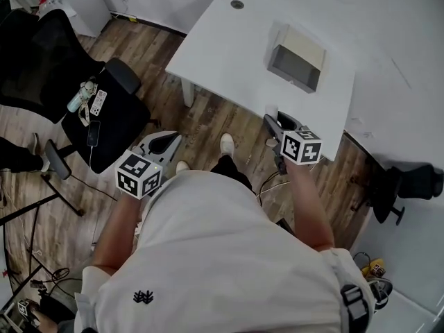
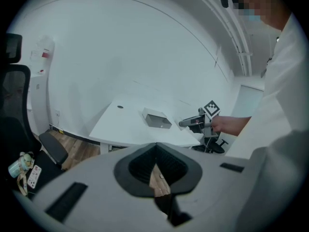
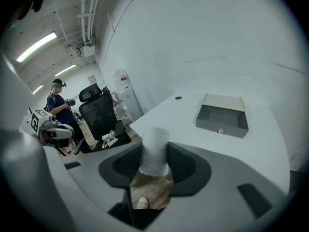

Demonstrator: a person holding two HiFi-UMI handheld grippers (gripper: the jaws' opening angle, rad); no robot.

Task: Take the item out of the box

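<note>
Your right gripper [image 3: 154,164] clamps a white cylinder [image 3: 154,146], away from the box [image 1: 297,61] on the bench [image 1: 222,54]; your left gripper [image 2: 155,149] sits closed, empty.

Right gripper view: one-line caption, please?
Right claw holds a white cylindrical item clear of the open grey box on the white table.

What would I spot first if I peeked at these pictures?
Probably the white cylinder clamped in the right gripper, by the table's near edge. Next, the open grey box sitting on the white table, and the black chair on the left with small things on its seat.
</note>
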